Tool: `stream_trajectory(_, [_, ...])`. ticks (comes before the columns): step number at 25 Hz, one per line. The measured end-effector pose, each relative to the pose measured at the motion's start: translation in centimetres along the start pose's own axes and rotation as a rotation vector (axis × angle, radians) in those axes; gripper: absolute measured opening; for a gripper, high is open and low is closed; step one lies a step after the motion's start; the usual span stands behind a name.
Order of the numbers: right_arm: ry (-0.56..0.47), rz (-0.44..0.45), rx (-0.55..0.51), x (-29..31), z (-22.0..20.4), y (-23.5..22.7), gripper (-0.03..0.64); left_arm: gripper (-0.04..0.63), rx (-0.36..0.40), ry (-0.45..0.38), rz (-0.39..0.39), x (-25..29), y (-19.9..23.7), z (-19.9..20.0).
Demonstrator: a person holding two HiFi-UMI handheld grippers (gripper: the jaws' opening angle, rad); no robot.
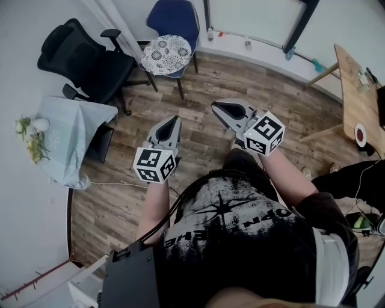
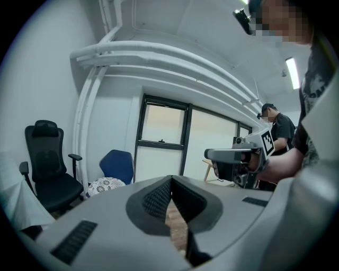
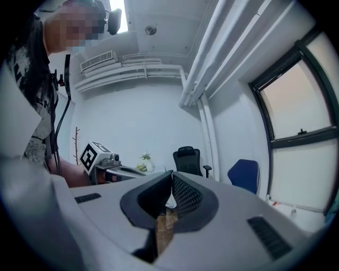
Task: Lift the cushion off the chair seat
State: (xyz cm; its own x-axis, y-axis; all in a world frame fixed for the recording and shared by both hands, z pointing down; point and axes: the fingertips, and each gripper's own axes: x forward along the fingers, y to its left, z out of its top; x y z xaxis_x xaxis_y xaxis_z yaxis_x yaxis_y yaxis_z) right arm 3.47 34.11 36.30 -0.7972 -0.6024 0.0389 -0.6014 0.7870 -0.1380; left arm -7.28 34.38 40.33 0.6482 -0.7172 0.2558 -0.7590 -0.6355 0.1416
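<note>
Head view shows us holding both grippers out over the wooden floor, well apart from the chairs. Our left gripper has its jaws pressed together with nothing between them. Our right gripper is closed and empty too. The round patterned cushion lies flat on the seat of the blue chair, which stands near the far wall, and neither gripper touches it. A black office chair stands just beside the blue one, on its left.
</note>
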Motion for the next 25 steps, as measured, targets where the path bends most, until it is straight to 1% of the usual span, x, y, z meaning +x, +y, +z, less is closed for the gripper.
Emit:
stream_trajectory(10, [0.016,0.007,0.017,1.1,-0.3,-3.4,0.018,0.012,-0.007,-0.027,0.036,3.1,1.5,1.1])
stream_trajectory(16, [0.018,0.007,0.032,3.4,-0.1,-6.2,0.018,0.012,-0.036,-0.025,0.050,5.3,3.7,1.8])
stream_trajectory(25, [0.056,0.054,0.056,6.1,-0.1,-11.6,0.018,0.012,-0.053,-0.012,0.082,10.1,5.7,3.0])
